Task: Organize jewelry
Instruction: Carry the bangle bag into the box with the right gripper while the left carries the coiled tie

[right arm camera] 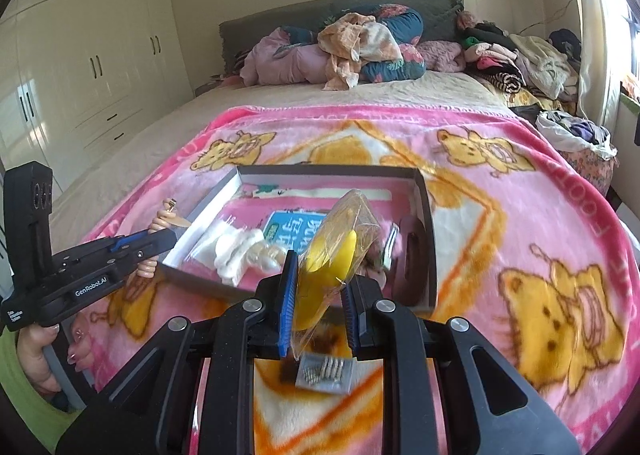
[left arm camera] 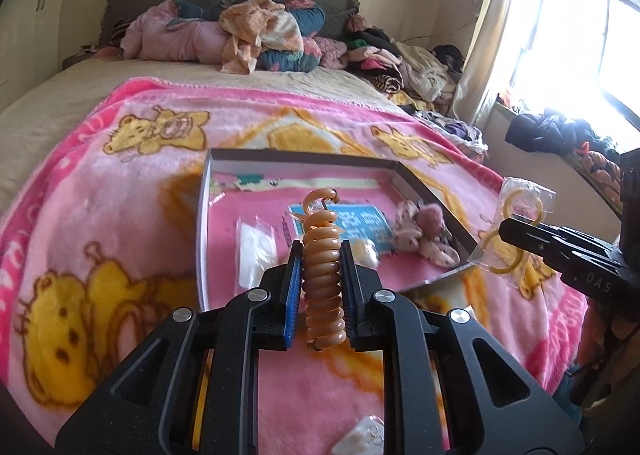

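My left gripper point(left arm camera: 320, 255) is shut on an orange spiral coil bracelet point(left arm camera: 322, 275), held above the pink blanket just in front of the open box point(left arm camera: 204, 215). It also shows in the right wrist view point(right arm camera: 170, 239), left of the box point(right arm camera: 424, 191). My right gripper point(right arm camera: 318, 267) is shut on a clear plastic bag with yellow rings point(right arm camera: 332, 255), held over the box's near edge. In the left wrist view that bag point(left arm camera: 516, 223) hangs right of the box. The box holds white bags point(right arm camera: 236, 251), a blue card point(right arm camera: 296, 231) and fabric hair ties point(left arm camera: 424, 231).
A small clear bag of metal pieces point(right arm camera: 324, 373) lies on the pink bear blanket point(right arm camera: 520, 215) under my right gripper. A white packet point(left arm camera: 360, 439) lies near the left gripper. Piled clothes point(right arm camera: 360, 47) sit at the bed's head. Wardrobes point(right arm camera: 80, 67) stand on the left.
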{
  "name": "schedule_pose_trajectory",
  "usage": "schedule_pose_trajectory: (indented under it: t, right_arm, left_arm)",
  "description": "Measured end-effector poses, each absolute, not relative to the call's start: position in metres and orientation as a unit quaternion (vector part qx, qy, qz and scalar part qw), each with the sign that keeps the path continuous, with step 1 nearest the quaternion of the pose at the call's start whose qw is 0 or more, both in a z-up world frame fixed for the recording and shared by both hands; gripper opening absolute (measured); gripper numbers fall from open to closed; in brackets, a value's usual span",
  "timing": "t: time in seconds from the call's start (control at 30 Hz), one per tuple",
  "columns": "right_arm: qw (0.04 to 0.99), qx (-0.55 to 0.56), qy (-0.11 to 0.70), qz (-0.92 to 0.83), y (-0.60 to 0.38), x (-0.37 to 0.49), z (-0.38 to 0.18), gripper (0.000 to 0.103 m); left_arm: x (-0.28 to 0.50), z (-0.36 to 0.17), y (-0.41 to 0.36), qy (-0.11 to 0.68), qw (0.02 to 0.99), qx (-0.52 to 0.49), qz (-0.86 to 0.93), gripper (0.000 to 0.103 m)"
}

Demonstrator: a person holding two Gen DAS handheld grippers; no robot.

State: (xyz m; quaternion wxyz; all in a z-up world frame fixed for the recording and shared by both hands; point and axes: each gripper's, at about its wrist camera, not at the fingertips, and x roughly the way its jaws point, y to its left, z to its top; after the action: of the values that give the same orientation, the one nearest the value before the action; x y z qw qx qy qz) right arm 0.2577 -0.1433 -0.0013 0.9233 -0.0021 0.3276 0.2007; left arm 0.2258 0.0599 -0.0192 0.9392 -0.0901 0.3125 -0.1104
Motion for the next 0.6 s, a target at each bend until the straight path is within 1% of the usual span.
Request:
schedule_pose_trajectory:
  t: [0.37,0.6]
  right_arm:
    - [0.924,-0.02,0.326,0.198,-0.132,0.289,-0.001,0.02]
    - [0.92,-0.029,0.341,0.193,-0.129,0.31,-0.015,0.02]
  left_arm:
    - [0.252,-0.022,0.06,0.313,0.941,-0.08,-0.097,0.011]
    - [0.268,-0.031,0.055,0.318,0.94,-0.076,-0.096,0.011]
